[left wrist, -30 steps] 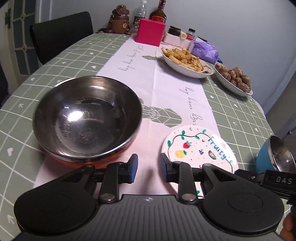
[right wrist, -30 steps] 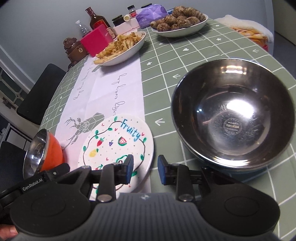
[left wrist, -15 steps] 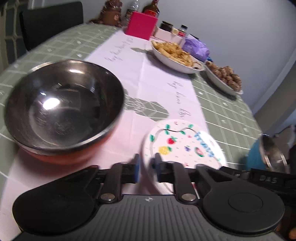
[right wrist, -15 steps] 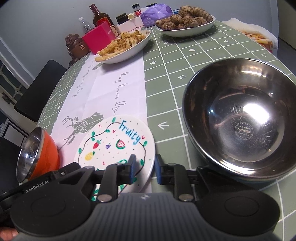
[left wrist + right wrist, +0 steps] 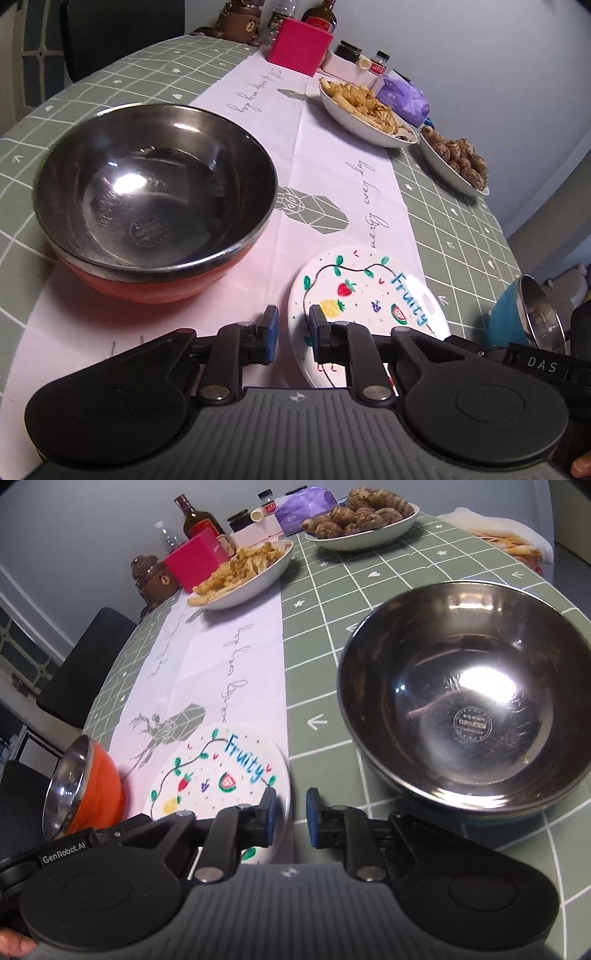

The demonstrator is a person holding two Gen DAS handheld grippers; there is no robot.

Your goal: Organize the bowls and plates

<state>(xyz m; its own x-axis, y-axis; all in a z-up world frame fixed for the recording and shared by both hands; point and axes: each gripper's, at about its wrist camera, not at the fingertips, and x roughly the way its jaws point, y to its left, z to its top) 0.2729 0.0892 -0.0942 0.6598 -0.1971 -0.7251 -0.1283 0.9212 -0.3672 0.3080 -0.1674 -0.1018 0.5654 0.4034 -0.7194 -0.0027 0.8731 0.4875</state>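
Here, status by item:

Left tool [image 5: 291, 336]: jaws narrow and opening. The left edge of the small plate lies in the gap between them; whether the pads press on it cannot be told.

Right tool [image 5: 290, 818]: jaws narrow and opening. The right edge of the same plate sits at its left finger [image 5: 266, 821]; contact cannot be told.

Small plate [image 5: 373, 291]: white, painted with fruit and the word "Fruity". It lies flat on the pale runner [image 5: 332, 192] at the near end of the bench [image 5: 92, 96], between the 2 bowls and between the 2 tools.

Orange bowl [image 5: 155, 195]: steel inside, orange outside, upright on the runner, left of the plate and near it. In the right wrist view it shows at the far left [image 5: 85, 786].

Blue bowl [image 5: 469, 694]: steel inside, upright on the green checked cloth, right of the plate. In the left wrist view only its blue side and rim show at the right edge [image 5: 524, 314].

Fries dish [image 5: 365, 110]: white, oval, further along the runner.

Second dish [image 5: 454, 162]: holds brown round roots, right of the fries dish.

Far end: pink box [image 5: 299, 46], bottles and jars, a purple packet [image 5: 402, 98].

Person: fingertips show at the lower corners of both views.
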